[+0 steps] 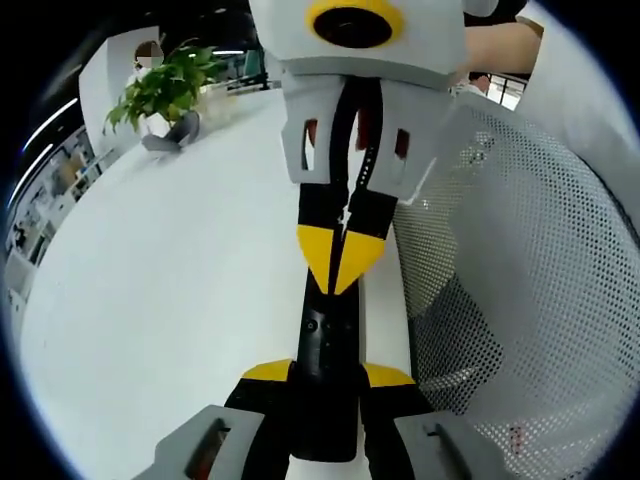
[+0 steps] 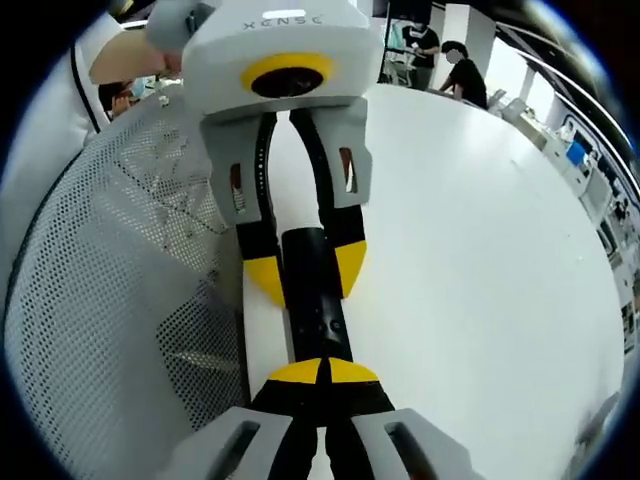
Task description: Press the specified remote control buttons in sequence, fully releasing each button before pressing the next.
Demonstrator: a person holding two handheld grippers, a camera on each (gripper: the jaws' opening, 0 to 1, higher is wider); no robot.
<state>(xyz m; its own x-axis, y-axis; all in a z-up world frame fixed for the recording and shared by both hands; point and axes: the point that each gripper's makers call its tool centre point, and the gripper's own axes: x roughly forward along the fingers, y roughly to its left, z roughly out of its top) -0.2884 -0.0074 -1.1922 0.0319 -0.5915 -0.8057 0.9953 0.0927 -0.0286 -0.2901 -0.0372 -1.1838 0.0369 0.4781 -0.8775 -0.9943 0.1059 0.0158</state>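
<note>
A slim black remote (image 1: 322,338) is held lengthwise above the white table (image 1: 170,290). My left gripper (image 1: 328,375) is shut on its near end, one yellow tip on each side. From the top of the left gripper view comes my right gripper (image 1: 342,262), shut, with its joined yellow tips down on the remote's button face. In the right gripper view, the right gripper (image 2: 322,372) has its tips together on the remote (image 2: 322,322). Beyond them the left gripper (image 2: 308,270) clamps the remote's far end. The button under the tips is hidden.
A white mesh chair back (image 1: 520,290) (image 2: 110,270) stands close beside the grippers. A potted plant (image 1: 165,88) sits at the table's far edge. A person's forearm (image 1: 500,45) shows behind the right gripper. People (image 2: 465,75) stand far off beyond the table (image 2: 480,250).
</note>
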